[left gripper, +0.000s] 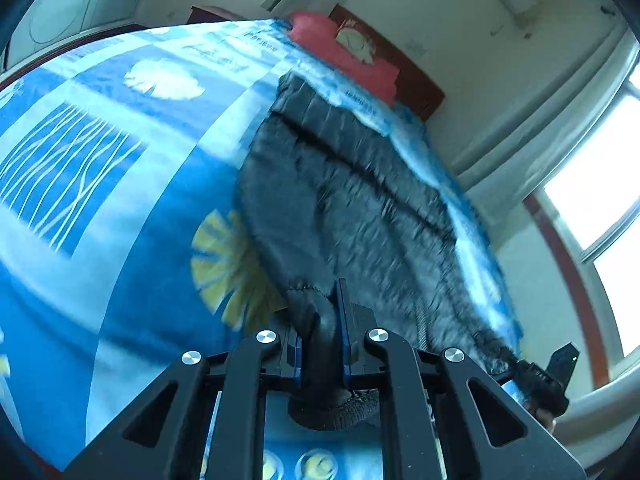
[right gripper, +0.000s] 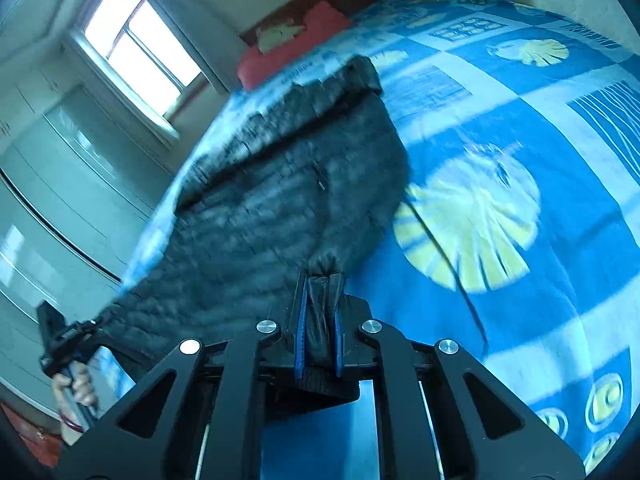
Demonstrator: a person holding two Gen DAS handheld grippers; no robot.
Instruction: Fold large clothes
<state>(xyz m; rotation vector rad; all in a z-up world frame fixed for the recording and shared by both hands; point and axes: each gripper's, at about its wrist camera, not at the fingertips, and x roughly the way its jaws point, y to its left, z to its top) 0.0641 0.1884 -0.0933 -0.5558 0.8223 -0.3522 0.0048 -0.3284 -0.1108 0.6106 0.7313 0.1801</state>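
dark grey quilted jacket (left gripper: pixel 352 200) | spread lengthwise on blue patterned bedspread (left gripper: pixel 120 184) | near hem raised

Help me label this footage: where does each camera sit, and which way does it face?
Left wrist: on the left gripper, facing along the bed toward the red pillow; right gripper at right.
Right wrist: on the right gripper, facing likewise; left gripper and hand at left.
Shared: dark quilted jacket, clamped by both.

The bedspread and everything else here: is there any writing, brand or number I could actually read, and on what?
Bedspread: dark lettering printed near its far edge, too blurred to read.
Right gripper, seen from the left wrist: small white marks on its body, too small to read.
Dark jacket: no label or writing visible.
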